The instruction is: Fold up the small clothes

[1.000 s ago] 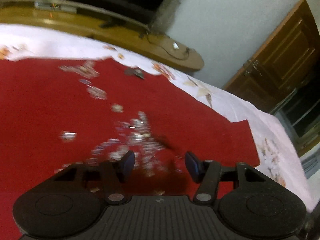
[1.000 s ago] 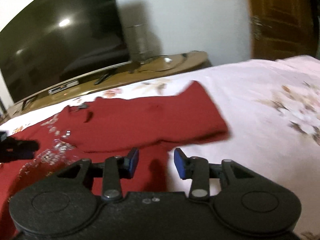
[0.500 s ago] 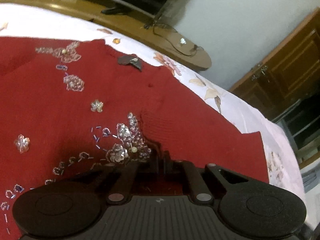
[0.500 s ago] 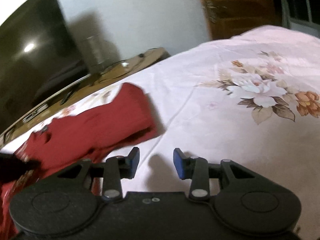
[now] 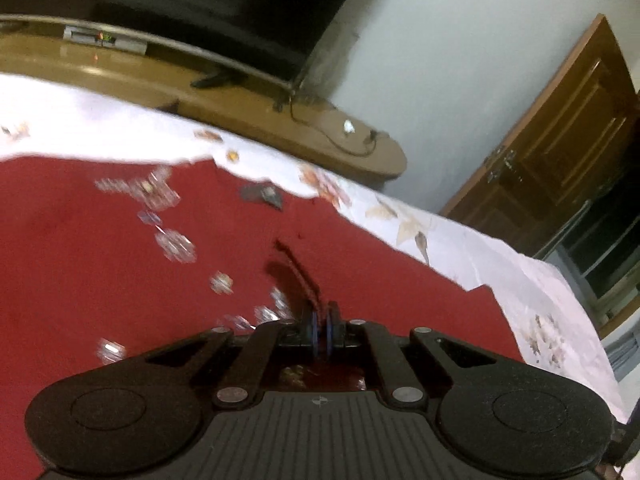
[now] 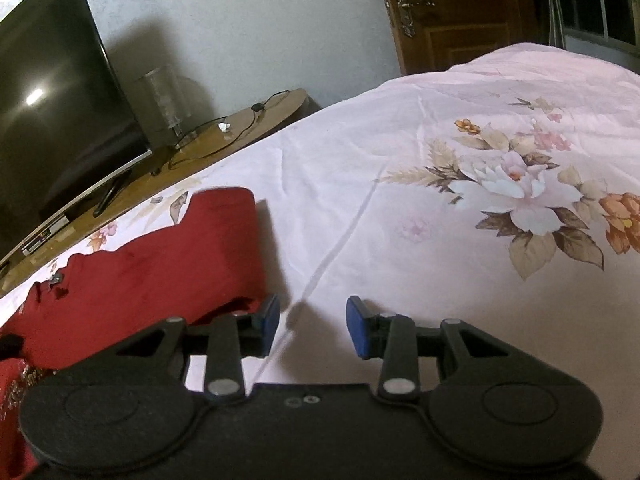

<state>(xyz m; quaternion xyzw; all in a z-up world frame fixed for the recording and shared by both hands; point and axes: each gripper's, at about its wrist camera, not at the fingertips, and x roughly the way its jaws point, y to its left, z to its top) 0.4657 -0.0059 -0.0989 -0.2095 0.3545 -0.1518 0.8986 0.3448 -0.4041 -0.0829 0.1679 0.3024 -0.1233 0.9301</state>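
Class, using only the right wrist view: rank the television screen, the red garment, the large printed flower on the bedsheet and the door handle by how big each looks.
1. Television screen and red garment: too alike to rank; the garment lies nearer and is cut off.
2. Printed flower.
3. Door handle, farthest away.

Television [image 6: 60, 120], wooden door [image 6: 460, 12], floral bedsheet [image 6: 460, 128]
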